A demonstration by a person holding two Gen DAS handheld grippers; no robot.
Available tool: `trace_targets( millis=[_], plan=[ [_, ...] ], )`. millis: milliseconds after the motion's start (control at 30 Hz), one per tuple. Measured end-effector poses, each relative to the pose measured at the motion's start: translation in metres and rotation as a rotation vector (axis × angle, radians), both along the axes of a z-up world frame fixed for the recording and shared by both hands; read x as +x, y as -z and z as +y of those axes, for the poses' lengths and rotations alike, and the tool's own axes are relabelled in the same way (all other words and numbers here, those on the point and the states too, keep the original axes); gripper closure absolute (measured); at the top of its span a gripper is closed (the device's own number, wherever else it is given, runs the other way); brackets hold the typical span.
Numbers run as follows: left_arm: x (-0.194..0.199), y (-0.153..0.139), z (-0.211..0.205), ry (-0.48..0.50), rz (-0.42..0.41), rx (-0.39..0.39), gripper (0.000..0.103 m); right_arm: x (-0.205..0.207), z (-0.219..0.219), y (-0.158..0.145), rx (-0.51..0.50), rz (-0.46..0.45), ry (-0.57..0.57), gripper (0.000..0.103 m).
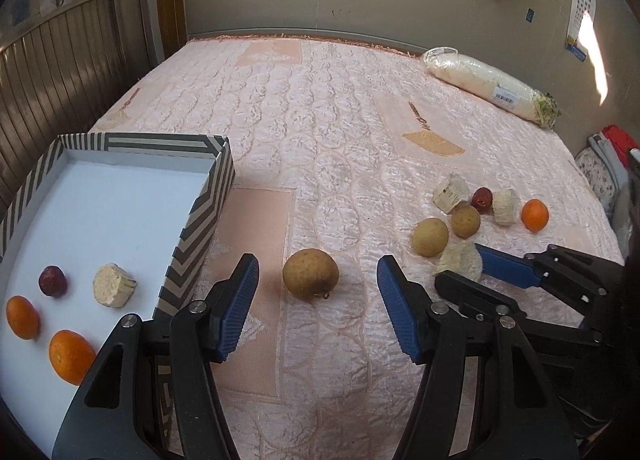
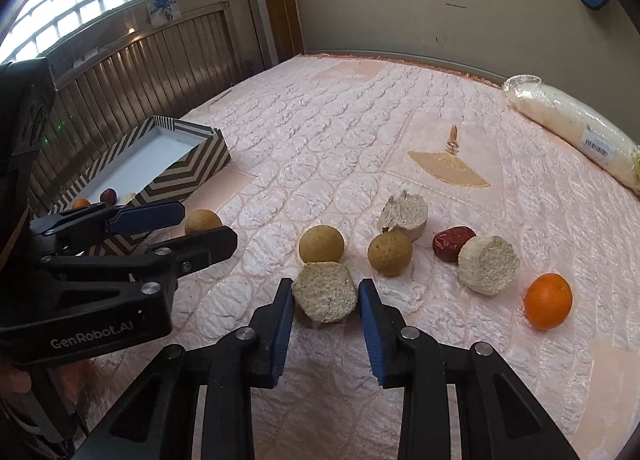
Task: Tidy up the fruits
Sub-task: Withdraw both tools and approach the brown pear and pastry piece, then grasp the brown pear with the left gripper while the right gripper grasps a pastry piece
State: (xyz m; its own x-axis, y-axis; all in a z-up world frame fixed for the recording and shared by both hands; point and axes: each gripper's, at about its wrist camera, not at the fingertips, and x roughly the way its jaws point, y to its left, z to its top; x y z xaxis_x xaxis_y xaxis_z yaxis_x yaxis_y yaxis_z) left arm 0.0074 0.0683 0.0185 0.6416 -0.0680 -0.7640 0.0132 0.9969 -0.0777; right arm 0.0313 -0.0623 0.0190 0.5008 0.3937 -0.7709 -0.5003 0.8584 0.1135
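My left gripper [image 1: 318, 284] is open, its fingers either side of a brown round fruit [image 1: 310, 274] lying on the pink bedspread. The striped box [image 1: 208, 196] at the left holds two oranges [image 1: 70, 356], a red date [image 1: 52, 281] and a pale cut chunk [image 1: 114, 285]. My right gripper [image 2: 325, 300] is closed on a pale cut chunk [image 2: 325, 292], both pads touching its sides. Beyond it lie two brown fruits [image 2: 321, 244], a red date [image 2: 452, 243], two more pale chunks [image 2: 487, 264] and an orange [image 2: 547, 301].
A plastic-wrapped white radish [image 1: 490, 86] lies at the far right of the bed. A wooden panelled wall [image 1: 60, 72] runs along the left. The left gripper [image 2: 152, 228] reaches into the right wrist view, close beside the right one. The striped box [image 2: 188, 174] also shows there.
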Motion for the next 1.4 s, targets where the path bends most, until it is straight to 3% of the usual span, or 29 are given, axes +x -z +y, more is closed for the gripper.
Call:
trace_targets(
  millis=[133, 233, 300, 433, 533, 567, 800, 1400],
  plan=[
    [0.001, 0.002, -0.002, 0.008, -0.001, 0.013, 0.041, -0.001, -0.002, -0.001, 0.006, 0.003, 0.004, 0.072],
    [0.004, 0.007, -0.002, 0.04, 0.035, -0.046, 0.044, -0.002, -0.005, -0.001, 0.012, 0.005, 0.008, 0.072],
    [0.003, 0.007, -0.003, 0.034, 0.026, -0.028, 0.056, -0.003, -0.005, -0.002, 0.015, 0.006, 0.01, 0.072],
    [0.004, 0.008, -0.001, 0.023, 0.026, -0.031, 0.058, -0.004, -0.007, -0.002, 0.018, 0.008, 0.01, 0.072],
    [0.004, 0.008, -0.002, 0.014, 0.021, -0.017, 0.067, -0.004, -0.007, -0.002, 0.022, 0.009, 0.01, 0.072],
    [0.004, 0.008, -0.001, 0.007, 0.02, -0.017, 0.074, -0.005, -0.007, -0.002, 0.022, 0.008, 0.008, 0.072],
    [0.003, 0.008, 0.004, 0.003, 0.016, -0.028, 0.075, -0.007, -0.008, -0.003, 0.029, 0.007, 0.003, 0.072],
    [-0.007, -0.001, -0.006, -0.01, -0.059, 0.04, 0.075, -0.012, -0.013, -0.012, 0.078, -0.022, 0.039, 0.072]
  ],
)
